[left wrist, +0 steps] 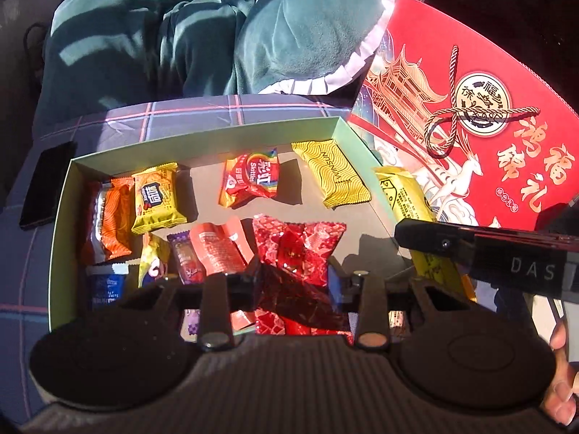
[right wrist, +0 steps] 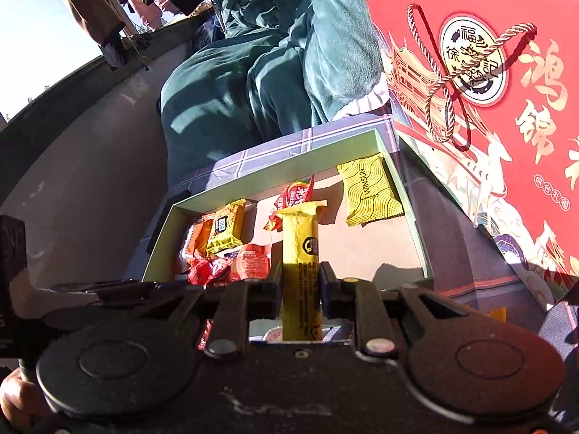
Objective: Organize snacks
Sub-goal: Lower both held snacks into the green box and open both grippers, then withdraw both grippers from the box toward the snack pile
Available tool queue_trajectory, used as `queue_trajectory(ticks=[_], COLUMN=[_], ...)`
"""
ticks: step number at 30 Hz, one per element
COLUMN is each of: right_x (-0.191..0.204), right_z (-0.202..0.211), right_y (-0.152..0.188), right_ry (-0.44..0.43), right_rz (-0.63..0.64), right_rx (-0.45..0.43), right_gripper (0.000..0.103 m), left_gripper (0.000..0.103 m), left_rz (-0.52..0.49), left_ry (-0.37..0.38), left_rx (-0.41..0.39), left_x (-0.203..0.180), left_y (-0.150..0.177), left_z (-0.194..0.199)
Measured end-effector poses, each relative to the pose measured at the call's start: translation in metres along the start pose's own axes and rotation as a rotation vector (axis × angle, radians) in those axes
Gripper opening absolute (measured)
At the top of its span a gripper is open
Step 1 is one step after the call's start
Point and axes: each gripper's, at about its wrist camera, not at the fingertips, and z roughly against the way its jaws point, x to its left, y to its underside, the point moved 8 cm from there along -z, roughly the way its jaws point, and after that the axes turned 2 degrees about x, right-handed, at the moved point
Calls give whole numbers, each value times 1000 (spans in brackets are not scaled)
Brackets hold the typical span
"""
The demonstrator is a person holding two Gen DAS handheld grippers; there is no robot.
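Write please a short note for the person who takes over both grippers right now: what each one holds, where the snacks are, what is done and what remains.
Left gripper: shut on a red packet, above the near part of the tray.
Right gripper: shut on a long yellow bar, above the tray's near edge.
In the tray: Skittles bag and yellow wavy pack at the back, lying apart; the other snacks crowd the left side, around a yellow biscuit pack.
Red gift box stands right of the tray.
Done: two snacks picked up.
Left: place both, then probably tidy the left pile.
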Motion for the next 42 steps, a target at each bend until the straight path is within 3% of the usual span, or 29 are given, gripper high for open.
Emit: queue_trajectory(ticks=[6, 13, 15, 16, 17, 18, 20, 21, 34, 42], right_x=[-2, -15, -16, -17, -16, -15, -13, -12, -7, -24], right_z=[-53, -101, -107, -108, -109, -108, -99, -95, -21, 16], right_y=[-44, -42, -40, -39, -40, -40, -40, -40, -18, 7], right_ry=[49, 83, 87, 91, 83, 77, 81, 82, 94, 111], right_rz=[26, 21, 23, 17, 8, 0, -5, 1, 12, -16], right_rx=[34, 101, 109, 112, 116, 117, 92, 75, 40, 27], right_gripper=[20, 20, 24, 27, 41, 68, 96, 101, 103, 103], left_gripper=[35, 38, 52, 76, 94, 99, 103, 103, 103, 103], left_rz=[45, 55, 49, 49, 53, 55, 59, 62, 79, 39], left_ry=[4, 10, 2, -8, -26, -36, -57, -57, -45, -47], left_rx=[38, 95, 105, 110, 99, 88, 72, 78, 51, 59], left_x=[10, 16, 16, 17, 19, 20, 22, 23, 19, 8], left_y=[-23, -16, -14, -12, -11, -11, -10, -9, 17, 51], left_z=[-46, -79, -83, -84, -83, -81, -75, -73, -16, 4])
